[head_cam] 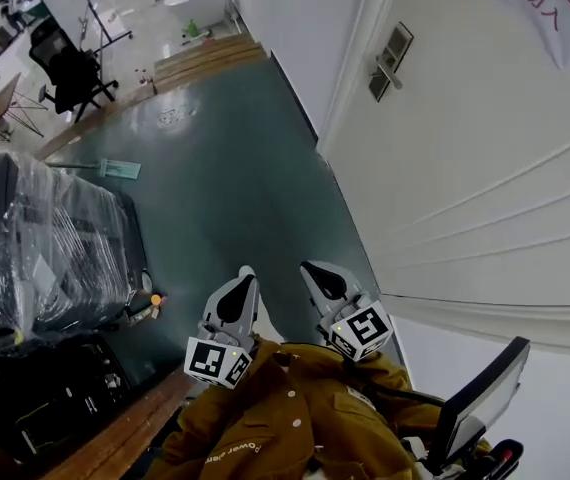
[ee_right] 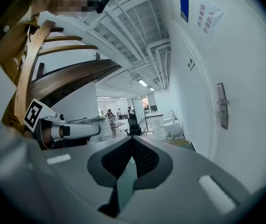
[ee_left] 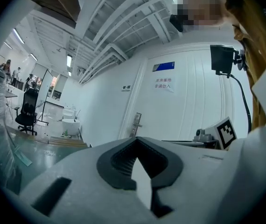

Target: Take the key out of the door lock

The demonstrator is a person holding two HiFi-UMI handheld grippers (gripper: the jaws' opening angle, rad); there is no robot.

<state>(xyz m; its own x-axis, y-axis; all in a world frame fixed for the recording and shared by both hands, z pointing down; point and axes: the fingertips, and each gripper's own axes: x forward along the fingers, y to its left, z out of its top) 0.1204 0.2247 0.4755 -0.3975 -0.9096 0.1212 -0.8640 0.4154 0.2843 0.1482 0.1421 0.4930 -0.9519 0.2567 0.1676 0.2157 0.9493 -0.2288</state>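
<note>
The door lock (head_cam: 385, 68), a metal plate with a lever handle, sits on the white door (head_cam: 485, 188) far ahead at the upper right. No key can be made out at this distance. The lock plate (ee_left: 136, 125) also appears small in the left gripper view, and the handle (ee_right: 222, 105) shows at the right of the right gripper view. My left gripper (head_cam: 244, 280) and right gripper (head_cam: 312, 271) are held low, close to the person's brown jacket, well short of the door. Both are shut with nothing between the jaws: left gripper (ee_left: 135, 146), right gripper (ee_right: 133, 141).
A plastic-wrapped machine (head_cam: 45, 248) stands on the left over the dark green floor (head_cam: 235, 168). An office chair (head_cam: 65, 68) and wooden steps (head_cam: 205, 58) lie farther back. A black screen on an arm (head_cam: 480, 398) is at the lower right. A paper sign (head_cam: 545, 8) hangs on the door.
</note>
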